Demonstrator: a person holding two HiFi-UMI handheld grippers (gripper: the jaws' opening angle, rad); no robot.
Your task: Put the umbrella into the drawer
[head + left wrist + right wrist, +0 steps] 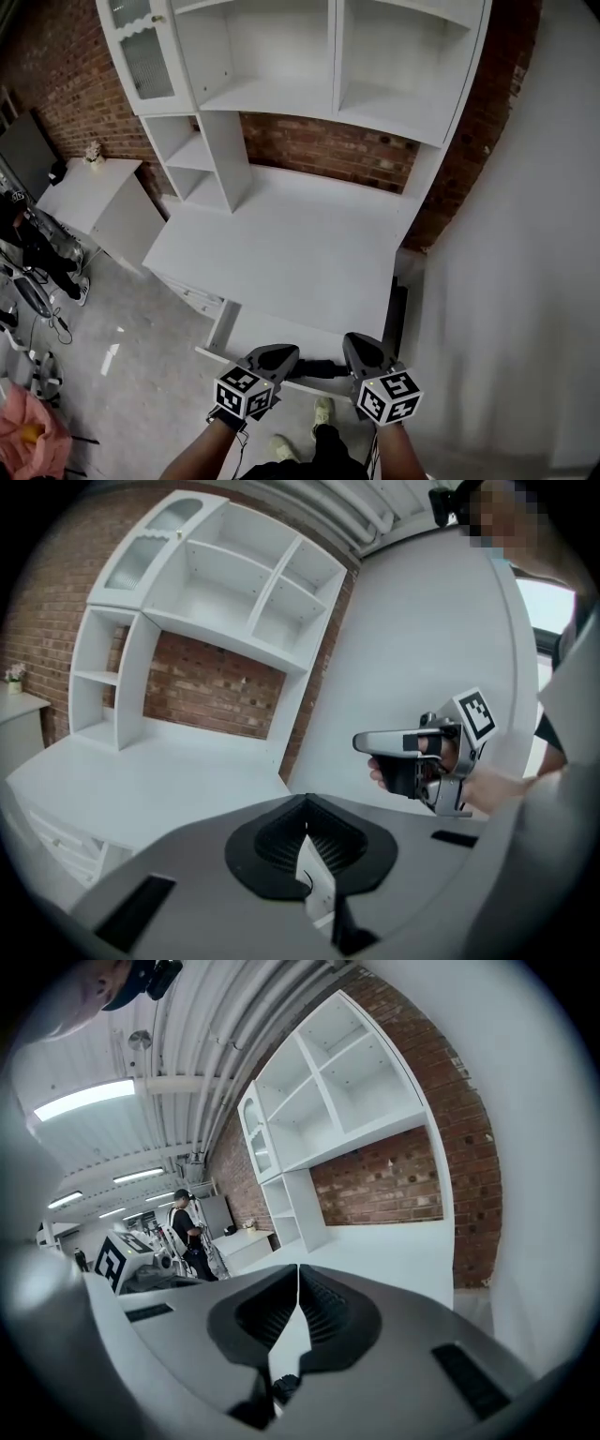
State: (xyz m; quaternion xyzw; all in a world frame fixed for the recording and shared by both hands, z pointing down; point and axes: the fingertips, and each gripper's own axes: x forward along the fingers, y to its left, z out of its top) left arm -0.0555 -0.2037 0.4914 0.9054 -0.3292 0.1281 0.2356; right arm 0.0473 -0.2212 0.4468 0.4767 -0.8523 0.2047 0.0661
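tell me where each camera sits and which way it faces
Head view: on the person's head, looking steeply down at the desk and hutch; forearms, left gripper, right gripper and shoes show.
Left gripper view: on the left gripper, looking along its shut jaws toward the hutch; the right gripper in its hand shows at right.
Right gripper view: on the right gripper, looking along its jaws at the hutch and brick wall; the left gripper's marker cube shows at left.
Shared: each gripper view catches the other gripper.

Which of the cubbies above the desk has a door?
The top-left cubby: a glazed door with a knob closes it; the others stand open.
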